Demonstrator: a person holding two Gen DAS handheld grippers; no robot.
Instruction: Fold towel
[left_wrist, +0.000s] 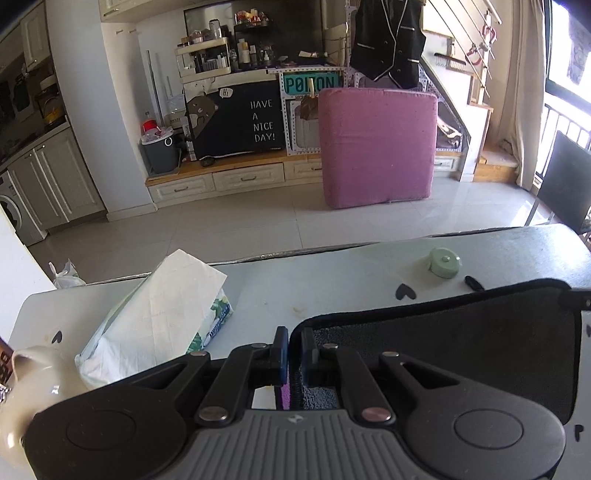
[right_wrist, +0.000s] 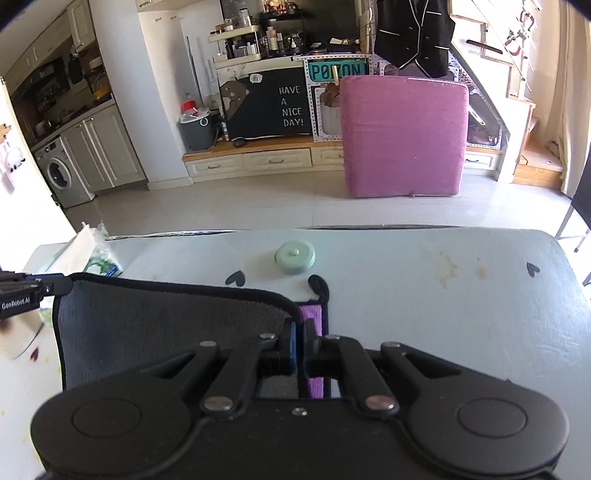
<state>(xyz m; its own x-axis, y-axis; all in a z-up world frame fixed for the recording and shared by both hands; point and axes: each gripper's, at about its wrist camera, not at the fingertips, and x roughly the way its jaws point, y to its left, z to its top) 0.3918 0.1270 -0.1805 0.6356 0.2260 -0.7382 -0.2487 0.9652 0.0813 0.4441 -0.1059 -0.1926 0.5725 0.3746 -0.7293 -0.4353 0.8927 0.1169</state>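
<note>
The towel (left_wrist: 443, 339) is dark grey with a black hem and a purple underside, and is held stretched above the pale table (left_wrist: 332, 280). My left gripper (left_wrist: 293, 350) is shut on the towel's left corner. My right gripper (right_wrist: 300, 343) is shut on its right corner, where the purple side (right_wrist: 312, 314) shows. In the right wrist view the towel (right_wrist: 166, 325) spans left to the left gripper (right_wrist: 55, 288) at the frame's edge.
A pack of tissues (left_wrist: 159, 317) lies at the table's left, and a cream mug (left_wrist: 33, 387) stands near it. A round green tape measure (left_wrist: 444, 261) sits near the far edge. A pink cushion (left_wrist: 376, 144) stands on the floor beyond.
</note>
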